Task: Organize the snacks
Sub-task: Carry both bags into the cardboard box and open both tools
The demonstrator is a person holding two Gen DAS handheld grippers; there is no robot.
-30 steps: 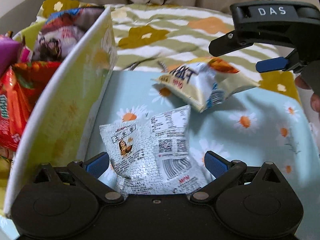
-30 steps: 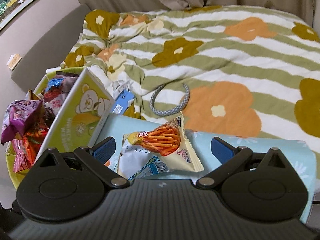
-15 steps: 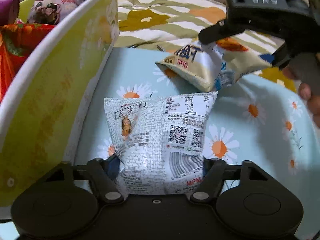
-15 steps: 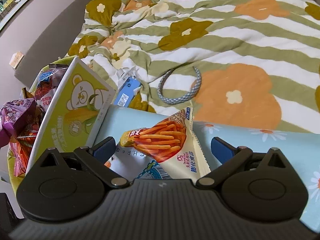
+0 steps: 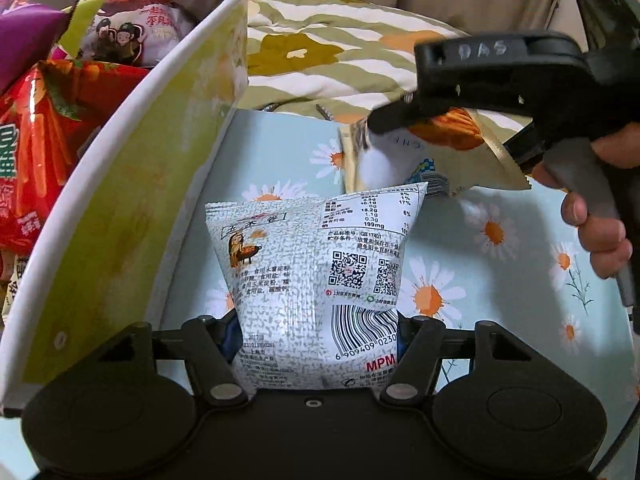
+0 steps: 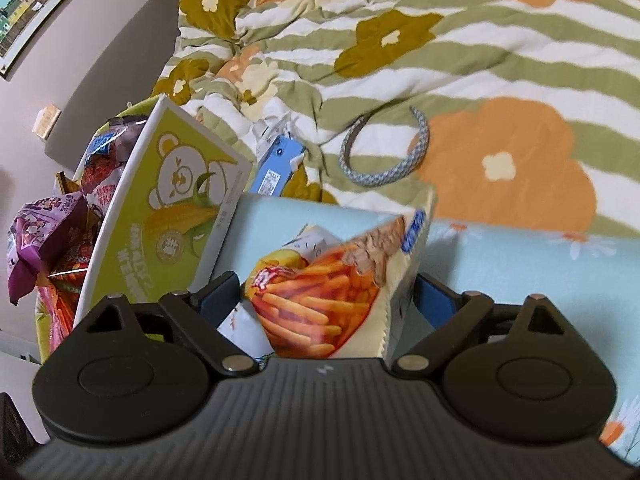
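A white snack bag (image 5: 316,264) with barcode and QR codes stands on the daisy-print blue cloth (image 5: 480,280). My left gripper (image 5: 316,332) is closing on its lower end, and both pads press its sides. Behind it lies a fries-print snack bag (image 5: 452,152), partly under the right gripper's black frame (image 5: 500,68). In the right wrist view that fries bag (image 6: 320,292) is buckled up between the fingers of my right gripper (image 6: 324,300), touching both pads. A yellow-green bear-print box (image 6: 176,208) stands to the left, its wall (image 5: 132,216) beside the white bag.
The box holds several snack bags, among them a red one (image 5: 40,152) and a purple one (image 6: 36,248). A person's hand (image 5: 596,232) grips the right handle. A grey hairband (image 6: 384,160) and a blue card (image 6: 276,168) lie on the striped flower quilt (image 6: 480,60).
My left gripper's jaws came in from wide open onto the white bag. My right gripper dropped over the fries bag and its fingers narrowed; the bag now stands tilted up between them.
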